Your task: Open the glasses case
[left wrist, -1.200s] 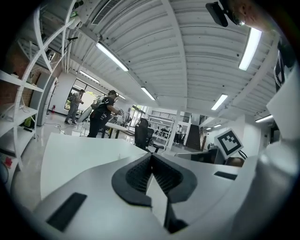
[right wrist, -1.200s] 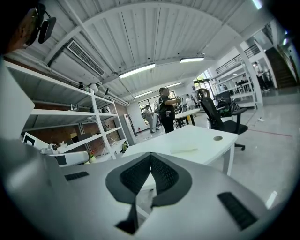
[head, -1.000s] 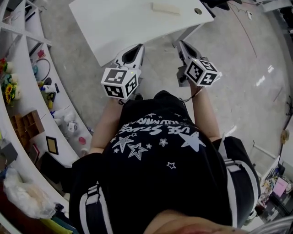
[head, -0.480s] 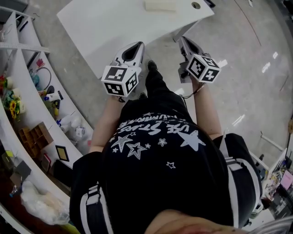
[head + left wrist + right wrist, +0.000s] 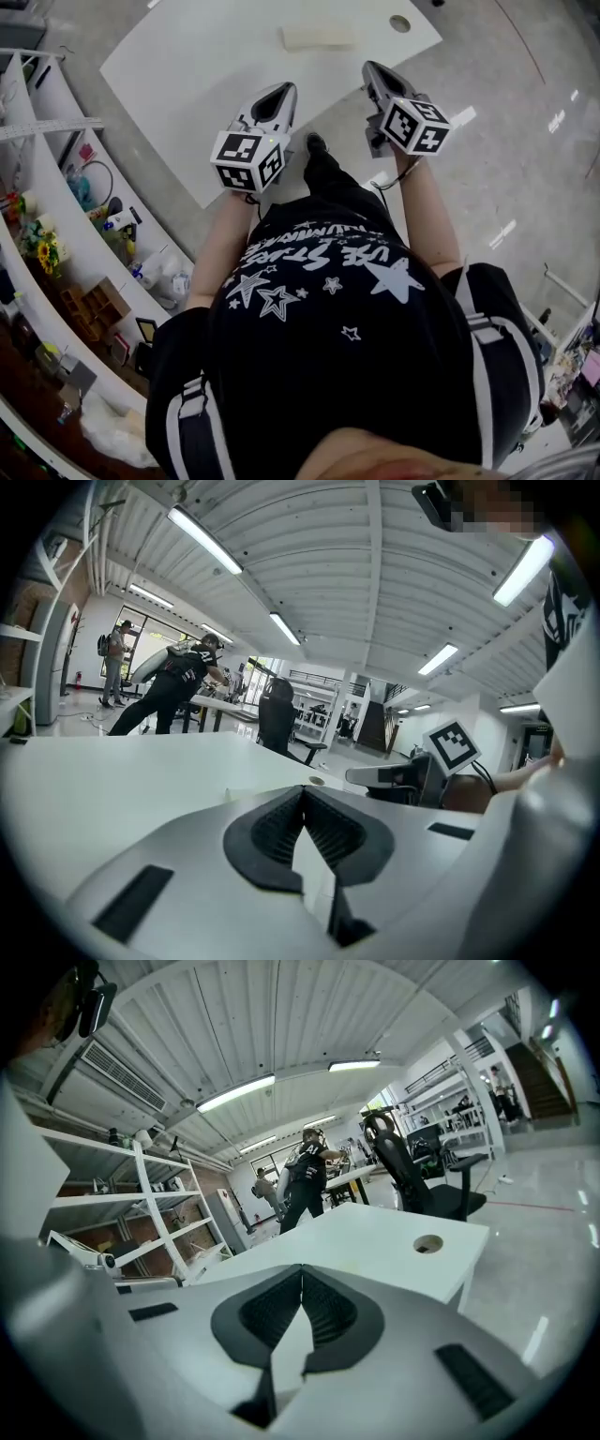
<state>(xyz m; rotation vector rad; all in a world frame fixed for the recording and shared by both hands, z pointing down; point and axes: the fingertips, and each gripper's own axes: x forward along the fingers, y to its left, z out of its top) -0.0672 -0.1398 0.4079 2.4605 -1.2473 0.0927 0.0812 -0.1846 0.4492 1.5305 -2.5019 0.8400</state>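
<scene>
Two grippers are held over the near edge of the white rectangular table.

Left gripper: jaws are closed tip to tip, nothing is held between them. Right gripper: same, jaws pressed together, nothing gripped.

One pale cream, flat oblong glasses case is laid on the far part of the table, ahead of and between the grippers, well apart from both. No gap is made out at its lid; its contents cannot be told. A round cable hole is seen near it, to the right.

A brown wooden compartment box is kept on the white shelving at the left; what is in it is too small to be made out.

The table's far edge is cut off by the frame. The floor below is largely hidden by the person's black star-print shirt. In both gripper views the case cannot be made out with certainty.
</scene>
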